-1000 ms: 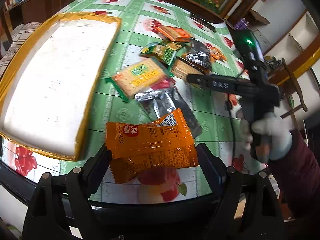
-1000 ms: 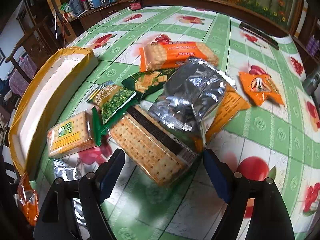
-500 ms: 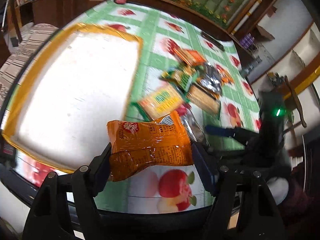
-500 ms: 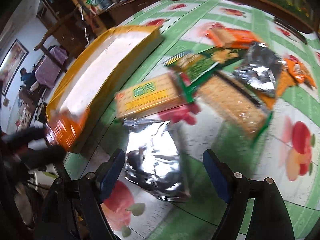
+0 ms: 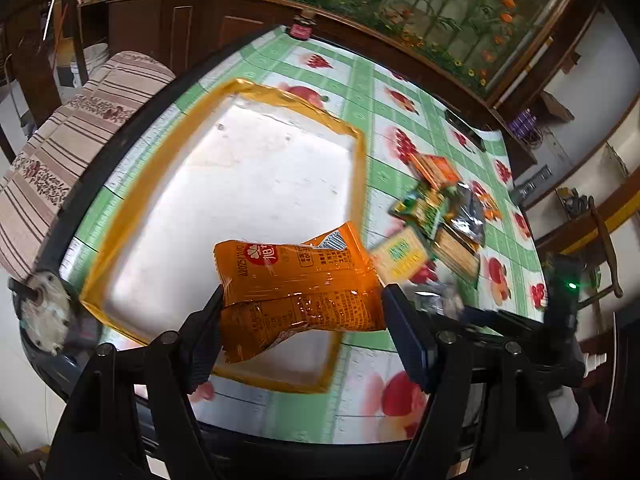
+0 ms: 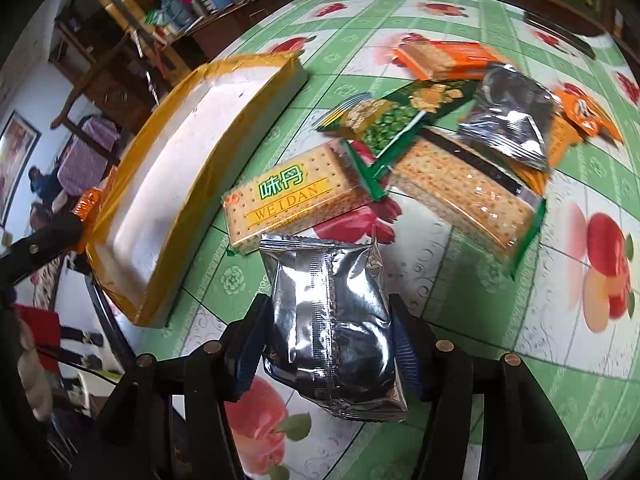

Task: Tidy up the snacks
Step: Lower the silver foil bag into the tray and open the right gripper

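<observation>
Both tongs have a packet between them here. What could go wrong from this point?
The left tongs grip the orange snack packet only at its crumpled lower part, above the yellow-rimmed tray; it could slip and land outside the tray. The right tongs, jaws closing, squeeze the silver foil packet by its smooth sides; it may slide out or get crushed. It also touches the Weidan cracker pack, which could get dragged.

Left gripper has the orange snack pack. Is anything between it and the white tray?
Nothing visible. The orange snack pack, in the left gripper, already hangs over the near corner of the white tray, whose floor looks bare. The other snacks lie off to the right.
</observation>
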`<state>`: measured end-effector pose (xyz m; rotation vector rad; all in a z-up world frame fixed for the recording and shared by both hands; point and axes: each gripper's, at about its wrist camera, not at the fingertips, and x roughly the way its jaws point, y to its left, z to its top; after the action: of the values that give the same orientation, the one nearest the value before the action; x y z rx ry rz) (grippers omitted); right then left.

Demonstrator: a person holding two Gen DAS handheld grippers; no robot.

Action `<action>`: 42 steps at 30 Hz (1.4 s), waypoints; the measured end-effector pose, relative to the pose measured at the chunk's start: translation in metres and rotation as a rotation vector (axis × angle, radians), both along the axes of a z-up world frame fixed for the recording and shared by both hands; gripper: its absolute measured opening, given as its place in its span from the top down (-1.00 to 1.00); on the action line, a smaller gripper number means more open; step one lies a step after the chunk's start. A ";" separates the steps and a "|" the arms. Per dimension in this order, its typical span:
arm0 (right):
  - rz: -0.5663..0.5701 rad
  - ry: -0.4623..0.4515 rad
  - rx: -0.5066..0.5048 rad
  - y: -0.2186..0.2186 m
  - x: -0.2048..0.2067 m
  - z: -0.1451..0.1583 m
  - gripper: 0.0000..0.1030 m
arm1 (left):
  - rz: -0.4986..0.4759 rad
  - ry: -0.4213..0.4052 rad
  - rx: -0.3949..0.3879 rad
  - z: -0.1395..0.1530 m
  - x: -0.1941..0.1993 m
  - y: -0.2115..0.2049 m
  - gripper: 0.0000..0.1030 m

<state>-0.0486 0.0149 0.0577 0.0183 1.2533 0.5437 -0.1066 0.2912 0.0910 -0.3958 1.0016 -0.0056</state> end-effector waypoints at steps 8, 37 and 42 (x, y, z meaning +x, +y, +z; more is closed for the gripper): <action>-0.044 -0.004 0.083 0.008 -0.004 0.035 -0.14 | 0.027 -0.002 0.034 0.000 0.014 0.036 -0.45; 0.038 -0.045 0.027 0.185 0.045 0.011 -0.16 | -0.056 0.058 0.361 -0.023 0.087 0.076 -0.55; 0.041 -0.070 0.019 0.188 0.048 0.010 -0.17 | -0.056 0.042 0.434 -0.021 0.093 0.073 -0.60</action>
<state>-0.0008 0.2034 0.0681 -0.0099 1.1823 0.5871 -0.0137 0.3637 0.0703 0.0290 1.0237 0.1677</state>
